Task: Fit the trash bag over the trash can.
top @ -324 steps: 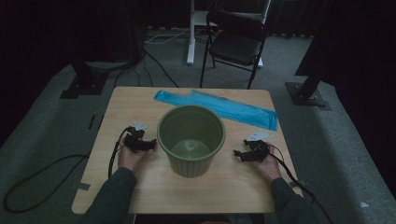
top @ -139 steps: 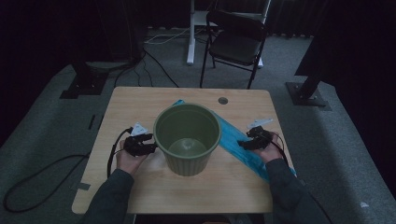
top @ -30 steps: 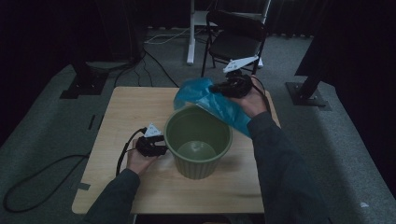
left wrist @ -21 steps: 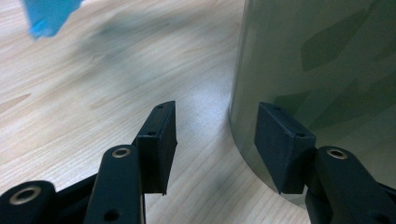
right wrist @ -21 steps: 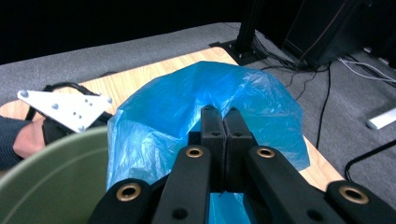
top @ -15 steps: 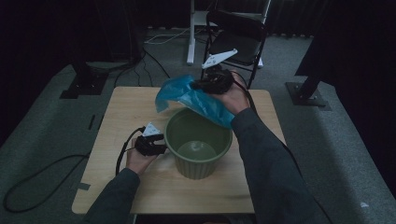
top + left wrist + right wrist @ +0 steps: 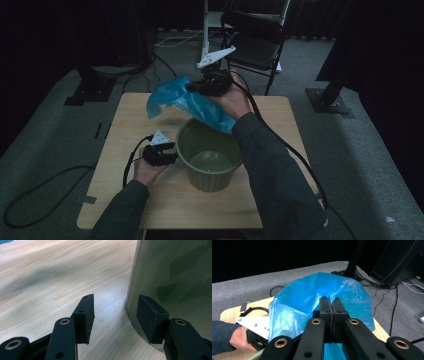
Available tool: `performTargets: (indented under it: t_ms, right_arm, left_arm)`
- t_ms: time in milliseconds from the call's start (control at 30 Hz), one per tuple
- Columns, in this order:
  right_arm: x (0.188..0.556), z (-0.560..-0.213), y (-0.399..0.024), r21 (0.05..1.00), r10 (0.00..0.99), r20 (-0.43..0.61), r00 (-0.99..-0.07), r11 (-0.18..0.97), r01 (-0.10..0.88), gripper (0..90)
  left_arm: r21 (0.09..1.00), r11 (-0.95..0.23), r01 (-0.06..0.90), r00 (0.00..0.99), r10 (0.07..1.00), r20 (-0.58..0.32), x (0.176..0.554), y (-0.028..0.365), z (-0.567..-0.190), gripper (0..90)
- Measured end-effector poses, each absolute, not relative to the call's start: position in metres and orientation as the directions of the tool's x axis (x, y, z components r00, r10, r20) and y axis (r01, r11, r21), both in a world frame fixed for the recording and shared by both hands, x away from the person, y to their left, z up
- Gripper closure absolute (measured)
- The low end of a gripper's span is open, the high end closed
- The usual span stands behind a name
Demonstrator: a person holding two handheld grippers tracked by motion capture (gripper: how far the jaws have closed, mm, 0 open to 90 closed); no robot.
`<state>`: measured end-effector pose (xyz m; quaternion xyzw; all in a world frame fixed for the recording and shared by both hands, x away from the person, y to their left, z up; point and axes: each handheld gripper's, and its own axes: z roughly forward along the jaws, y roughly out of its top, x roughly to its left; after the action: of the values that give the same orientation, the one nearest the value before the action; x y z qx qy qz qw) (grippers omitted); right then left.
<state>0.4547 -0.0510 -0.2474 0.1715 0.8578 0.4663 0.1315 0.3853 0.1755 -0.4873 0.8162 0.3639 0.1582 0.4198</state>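
Bag pinched in right tongs above bucket; left tongs spread beside bucket wall.

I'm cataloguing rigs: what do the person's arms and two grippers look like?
Both arms wear dark grey-green long sleeves. The left gripper and the right gripper are black, each with two flat black fingers with brass-ringed pivots, a pale three-cornered top plate and a black trailing cable.

Nothing to read here as I look over my table: no lettering on the blue bag, none on the green bucket. My tongs carry no brand or number that I can make out, and the wood is bare of labels.
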Motion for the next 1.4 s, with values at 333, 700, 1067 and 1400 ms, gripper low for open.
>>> performTargets:
  t_ms: [333,700,1067,1400]
  right_arm:
    - [0.454,-0.24,-0.027,0.853,0.403,-0.064,-0.913,0.497,0.159,89.7]
    - [0.456,-0.238,-0.014,0.866,0.408,-0.039,-0.912,0.47,0.173,89.8]
    - [0.459,-0.243,-0.003,0.873,0.42,0.006,-0.907,0.441,0.21,89.7]
    - [0.455,-0.256,-0.002,0.845,0.438,-0.023,-0.899,0.489,0.216,89.7]
  left_arm:
    - [0.803,-0.383,0.456,0.684,0.728,-0.041,0.385,0.179,-0.486,48.3]
    - [0.808,-0.376,0.454,0.681,0.731,-0.042,0.384,0.18,-0.485,48.1]
    - [0.808,-0.376,0.454,0.679,0.733,-0.042,0.386,0.181,-0.484,48.0]
    - [0.817,-0.357,0.454,0.668,0.742,-0.046,0.385,0.185,-0.482,48.0]
